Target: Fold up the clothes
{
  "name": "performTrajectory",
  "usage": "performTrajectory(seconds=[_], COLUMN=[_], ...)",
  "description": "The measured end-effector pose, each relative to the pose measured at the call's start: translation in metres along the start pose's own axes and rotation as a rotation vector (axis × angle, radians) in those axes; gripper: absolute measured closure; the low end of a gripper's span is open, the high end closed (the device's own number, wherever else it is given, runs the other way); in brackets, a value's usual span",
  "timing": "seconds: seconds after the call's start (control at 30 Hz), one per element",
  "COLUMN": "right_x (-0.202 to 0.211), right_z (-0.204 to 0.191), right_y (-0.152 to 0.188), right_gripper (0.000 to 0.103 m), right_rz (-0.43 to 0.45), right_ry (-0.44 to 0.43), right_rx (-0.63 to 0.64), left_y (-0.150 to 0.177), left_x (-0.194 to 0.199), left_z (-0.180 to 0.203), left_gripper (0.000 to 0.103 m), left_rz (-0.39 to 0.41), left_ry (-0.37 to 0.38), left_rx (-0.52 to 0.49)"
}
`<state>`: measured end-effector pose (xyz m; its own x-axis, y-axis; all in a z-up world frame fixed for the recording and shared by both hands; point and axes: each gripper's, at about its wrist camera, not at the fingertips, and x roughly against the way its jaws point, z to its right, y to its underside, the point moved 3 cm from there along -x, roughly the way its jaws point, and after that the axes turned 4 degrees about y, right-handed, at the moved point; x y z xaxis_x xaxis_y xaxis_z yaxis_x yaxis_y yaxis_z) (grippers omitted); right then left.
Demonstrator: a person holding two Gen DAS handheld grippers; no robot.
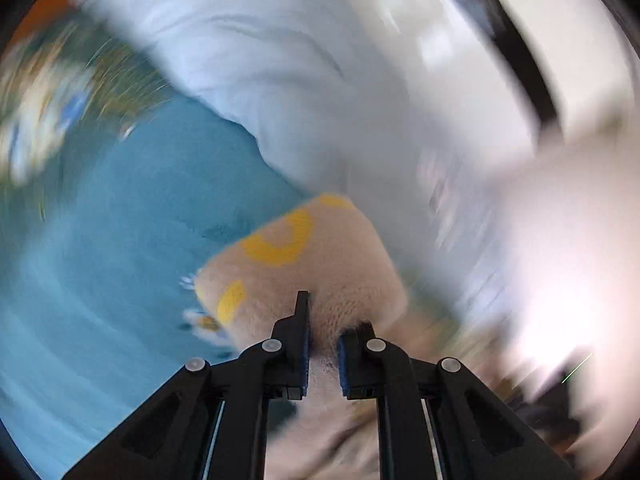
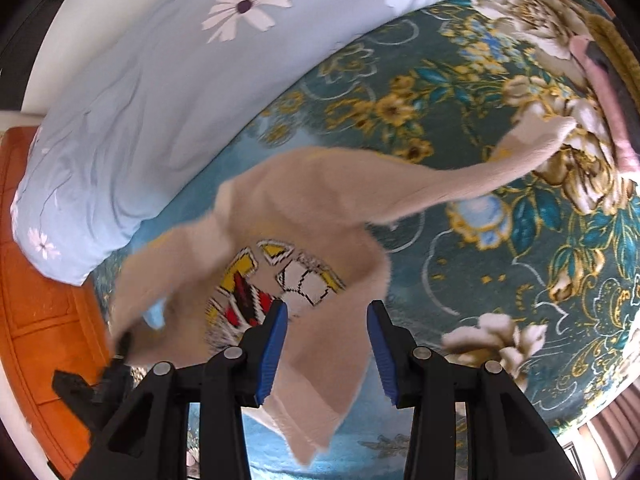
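A beige knit sweater (image 2: 320, 184) with a yellow, red and white pattern lies spread on the teal floral blanket (image 2: 520, 240), one sleeve stretched to the right. My right gripper (image 2: 326, 312) hovers open just above its lower part, nothing between the blue pads. My left gripper (image 1: 332, 320) is shut on a bunched fold of the sweater (image 1: 320, 248), lifted off the blanket (image 1: 140, 220); that view is heavily motion-blurred. In the right wrist view the left gripper (image 2: 126, 340) shows at the sweater's left edge.
A light blue pillow (image 2: 140, 100) with daisy prints lies along the far side of the bed, also blurred in the left wrist view (image 1: 280, 60). An orange headboard (image 2: 36, 280) stands at the left. A pink and dark object (image 2: 600, 80) lies at the right edge.
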<state>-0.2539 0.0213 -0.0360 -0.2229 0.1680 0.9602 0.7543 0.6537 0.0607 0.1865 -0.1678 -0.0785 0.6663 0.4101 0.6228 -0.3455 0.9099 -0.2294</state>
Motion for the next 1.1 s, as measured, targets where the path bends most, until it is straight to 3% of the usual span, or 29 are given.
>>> performTrajectory(seconds=[0.07, 0.13, 0.2, 0.27, 0.47, 0.6, 0.73, 0.93, 1.1], right_x=[0.002, 0.004, 0.005, 0.004, -0.016, -0.03, -0.054, -0.118, -0.158], right_z=[-0.005, -0.004, -0.002, -0.001, -0.009, -0.015, -0.026, -0.048, -0.066], right_y=[0.005, 0.009, 0.013, 0.017, 0.031, 0.04, 0.05, 0.066, 0.064], right_gripper=[0.058, 0.058, 0.058, 0.058, 0.058, 0.057, 0.047, 0.038, 0.035], right_rz=[0.004, 0.005, 0.007, 0.004, -0.044, -0.076, -0.129, -0.233, -0.275], right_ry=[0.002, 0.006, 0.011, 0.016, 0.02, 0.023, 0.03, 0.09, 0.083], right_rx=[0.015, 0.012, 0.005, 0.002, 0.012, 0.019, 0.047, 0.122, 0.019], left_y=[-0.004, 0.003, 0.011, 0.015, 0.018, 0.031, 0.046, 0.08, 0.102], left_x=[0.007, -0.003, -0.009, -0.009, 0.005, 0.013, 0.025, 0.015, 0.0], left_z=[-0.047, -0.098, -0.126, -0.137, -0.15, -0.15, -0.15, -0.147, -0.143], left_gripper=[0.092, 0.092, 0.091, 0.086, 0.072, 0.067, 0.061, 0.059, 0.059], left_rz=[0.04, -0.045, -0.119, -0.144, -0.11, -0.137, -0.128, -0.291, -0.379], left_ry=[-0.067, -0.207, -0.247, -0.248, -0.158, -0.169, -0.186, -0.424, -0.511], left_rx=[0.17, 0.293, 0.358, 0.393, 0.535, 0.517, 0.511, 0.246, 0.128])
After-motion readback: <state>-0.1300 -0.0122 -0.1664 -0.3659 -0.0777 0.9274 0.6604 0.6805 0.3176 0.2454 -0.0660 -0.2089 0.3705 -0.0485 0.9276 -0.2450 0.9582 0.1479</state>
